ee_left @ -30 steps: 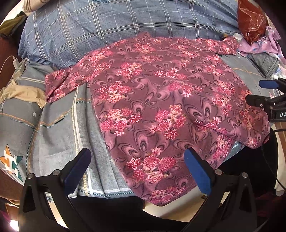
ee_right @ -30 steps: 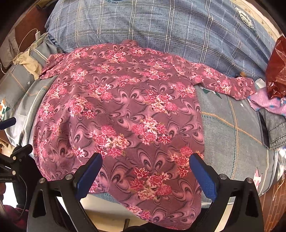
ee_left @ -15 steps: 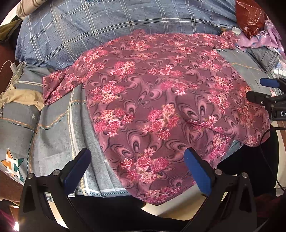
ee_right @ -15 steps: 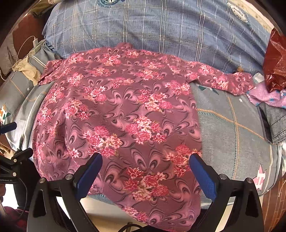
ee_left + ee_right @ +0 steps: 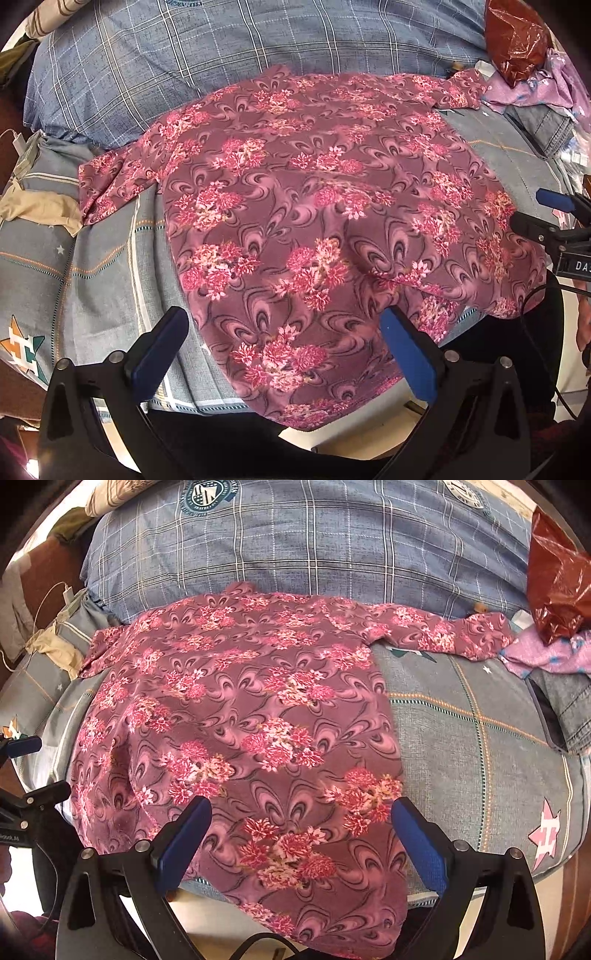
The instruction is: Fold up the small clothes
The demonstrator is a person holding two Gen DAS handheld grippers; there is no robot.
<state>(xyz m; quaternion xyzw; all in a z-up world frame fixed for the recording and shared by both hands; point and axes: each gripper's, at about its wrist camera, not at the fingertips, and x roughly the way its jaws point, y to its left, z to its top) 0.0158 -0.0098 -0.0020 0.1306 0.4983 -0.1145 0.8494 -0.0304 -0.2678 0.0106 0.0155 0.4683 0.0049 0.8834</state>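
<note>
A maroon shirt with pink flowers (image 5: 314,206) (image 5: 243,716) lies spread flat on the grey bedsheet, both sleeves stretched out sideways and its hem hanging over the near bed edge. My left gripper (image 5: 284,332) hovers open above the hem's left half, blue pads wide apart and holding nothing. Over the hem's right half my right gripper (image 5: 301,819) stands open too, empty. Each gripper shows at the edge of the other's view: the right gripper (image 5: 546,218) at the far right, the left gripper (image 5: 26,771) at the far left.
A blue plaid pillow (image 5: 314,542) lies behind the shirt. At the right are a red plastic bag (image 5: 557,576), a purple cloth (image 5: 543,653) and denim (image 5: 569,698). A beige rag (image 5: 40,206) and a white cable (image 5: 55,594) sit at the left. The bedsheet (image 5: 480,738) extends right.
Both grippers have moved forward and slightly down toward the shirt's hem, which now fills more of each view. Both stay open; the shirt has not moved.
</note>
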